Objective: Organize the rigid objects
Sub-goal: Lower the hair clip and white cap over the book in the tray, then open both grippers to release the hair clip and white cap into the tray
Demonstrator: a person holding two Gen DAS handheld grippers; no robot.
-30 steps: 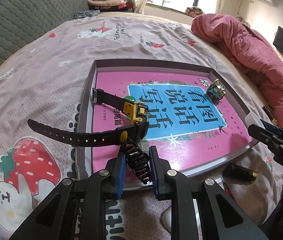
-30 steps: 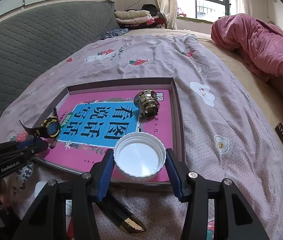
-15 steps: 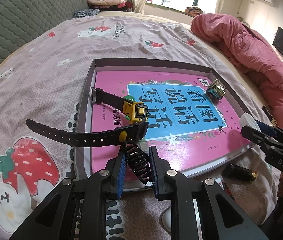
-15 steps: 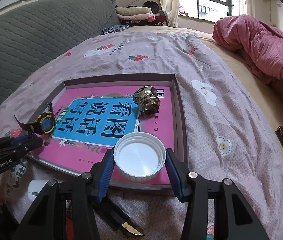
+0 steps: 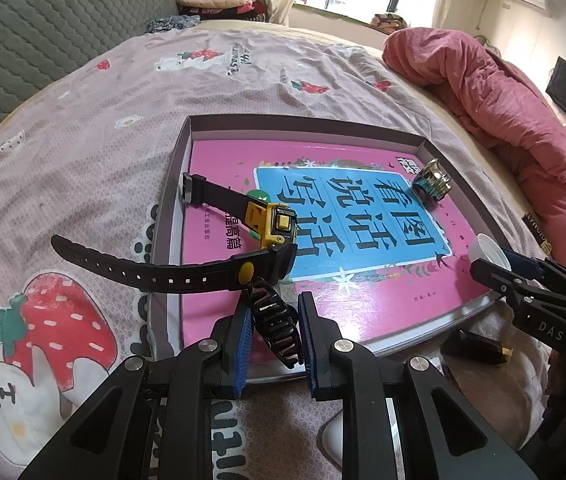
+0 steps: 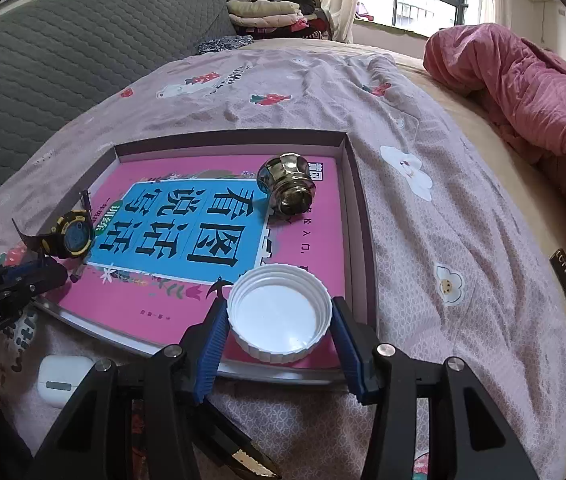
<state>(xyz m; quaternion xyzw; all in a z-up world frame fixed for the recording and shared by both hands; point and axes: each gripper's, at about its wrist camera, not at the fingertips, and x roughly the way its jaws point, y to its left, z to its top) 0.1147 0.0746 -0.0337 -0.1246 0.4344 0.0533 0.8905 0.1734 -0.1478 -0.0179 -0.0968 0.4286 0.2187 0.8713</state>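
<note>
Only R view: earbud case

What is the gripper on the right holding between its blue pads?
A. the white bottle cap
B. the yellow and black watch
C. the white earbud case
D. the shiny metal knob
A: the right gripper has its blue pads pressed on either side of the white bottle cap, which sits open side up over the near edge of the box.
</note>
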